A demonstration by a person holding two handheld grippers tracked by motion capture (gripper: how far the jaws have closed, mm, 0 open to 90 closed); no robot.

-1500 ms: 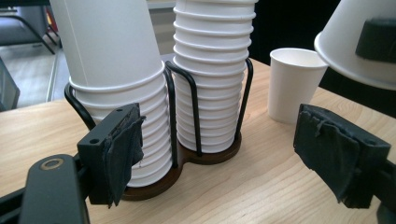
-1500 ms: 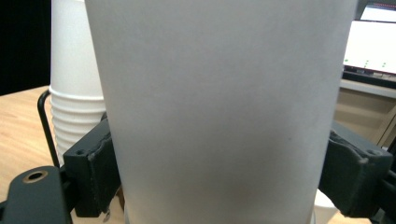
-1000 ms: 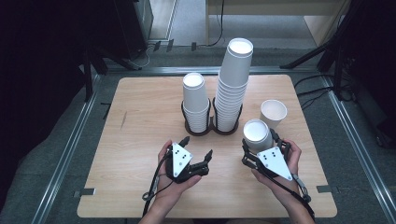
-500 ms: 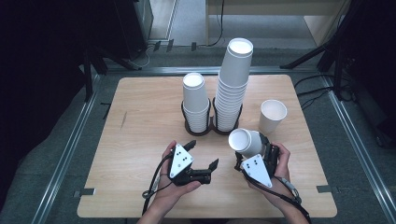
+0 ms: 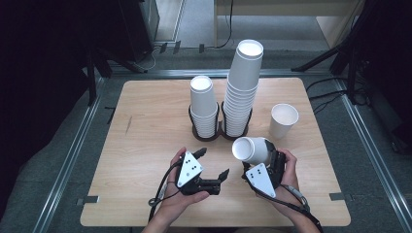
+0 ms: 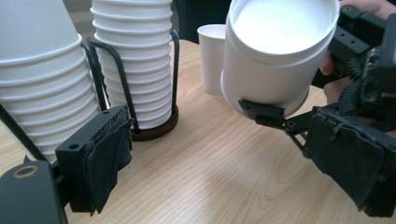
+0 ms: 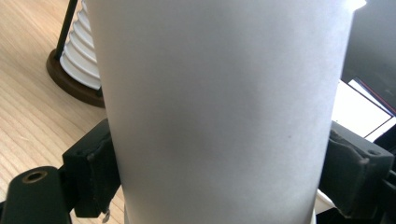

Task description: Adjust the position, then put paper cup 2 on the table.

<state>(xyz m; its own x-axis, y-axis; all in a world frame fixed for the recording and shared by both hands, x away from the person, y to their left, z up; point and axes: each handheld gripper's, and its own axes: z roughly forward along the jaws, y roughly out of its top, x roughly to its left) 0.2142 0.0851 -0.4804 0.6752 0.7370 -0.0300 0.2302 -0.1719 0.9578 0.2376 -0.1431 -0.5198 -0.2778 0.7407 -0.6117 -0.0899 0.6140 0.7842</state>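
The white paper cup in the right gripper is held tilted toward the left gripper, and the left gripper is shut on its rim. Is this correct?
Not quite. The left gripper is open and holds nothing; the left gripper view shows its jaws apart, with the white paper cup beyond them. The right gripper does hold that cup tilted.

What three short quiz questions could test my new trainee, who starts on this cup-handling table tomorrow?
1. True or false: the right gripper holds a white paper cup tilted on its side.
2. Which stack stands taller in the black wire holder: A) the left stack, B) the right stack?
3. Where does the lone upright white paper cup stand?

Key: 1 true; 2 B; 3 on the wooden table, right of the holder.
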